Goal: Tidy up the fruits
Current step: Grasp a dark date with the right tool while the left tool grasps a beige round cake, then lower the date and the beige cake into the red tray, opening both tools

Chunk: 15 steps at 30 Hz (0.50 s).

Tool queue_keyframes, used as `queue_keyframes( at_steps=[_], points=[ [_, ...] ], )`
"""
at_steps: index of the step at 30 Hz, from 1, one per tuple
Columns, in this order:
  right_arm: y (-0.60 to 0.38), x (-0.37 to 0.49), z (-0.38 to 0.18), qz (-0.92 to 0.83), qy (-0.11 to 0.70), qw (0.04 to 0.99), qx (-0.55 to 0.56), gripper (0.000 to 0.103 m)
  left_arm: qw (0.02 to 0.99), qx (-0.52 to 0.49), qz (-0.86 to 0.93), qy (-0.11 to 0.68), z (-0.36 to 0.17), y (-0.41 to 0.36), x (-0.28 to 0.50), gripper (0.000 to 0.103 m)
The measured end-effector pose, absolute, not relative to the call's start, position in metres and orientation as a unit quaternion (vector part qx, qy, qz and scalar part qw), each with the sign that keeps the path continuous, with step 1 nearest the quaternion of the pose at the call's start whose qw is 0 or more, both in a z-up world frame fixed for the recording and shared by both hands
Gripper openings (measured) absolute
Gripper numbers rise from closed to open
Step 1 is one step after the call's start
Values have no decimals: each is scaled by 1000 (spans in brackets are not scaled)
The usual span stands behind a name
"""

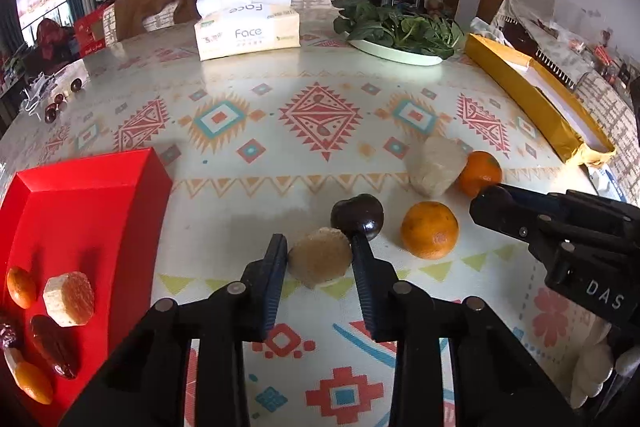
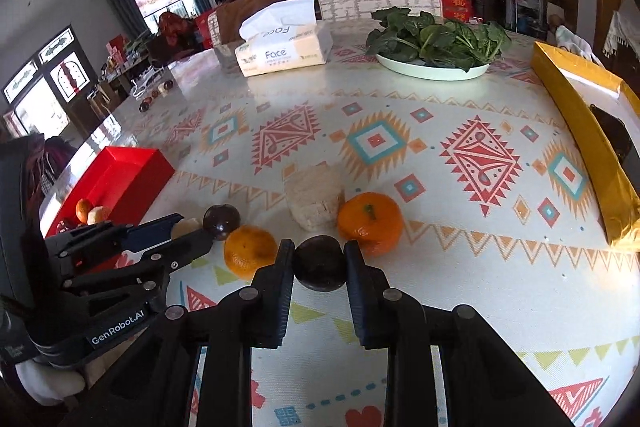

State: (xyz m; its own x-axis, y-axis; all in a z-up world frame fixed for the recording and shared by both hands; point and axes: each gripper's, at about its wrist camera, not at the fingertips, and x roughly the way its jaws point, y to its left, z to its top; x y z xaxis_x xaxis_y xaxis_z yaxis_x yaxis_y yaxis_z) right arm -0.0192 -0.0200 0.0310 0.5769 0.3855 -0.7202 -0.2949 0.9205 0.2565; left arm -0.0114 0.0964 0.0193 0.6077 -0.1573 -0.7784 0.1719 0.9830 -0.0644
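- Left gripper (image 1: 320, 259), marked "GenRobot.AI", clamps a pale fruit chunk (image 1: 320, 261).
- Right gripper (image 2: 319, 263), marked "DAS", clamps a dark round fruit (image 2: 319, 263).
- Tissue pack (image 1: 248, 31) reads "Face".

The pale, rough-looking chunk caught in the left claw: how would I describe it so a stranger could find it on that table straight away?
Start at the red tray at the table's near left edge, then look right to the small cluster of fruit. The pale chunk is the nearest piece there, pinched in the left claw, just in front of a dark glossy fruit. Unlike the smooth oranges beside it, it is beige, grainy and flat-faced.
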Motion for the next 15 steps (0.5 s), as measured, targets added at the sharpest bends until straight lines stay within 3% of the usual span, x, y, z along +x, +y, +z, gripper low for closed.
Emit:
queue_keyframes(
  at_steps=[15],
  points=[
    [-45,-16,32,252,417,853,189,27,917,-133,-40,375,67,199,-80,32]
  ],
)
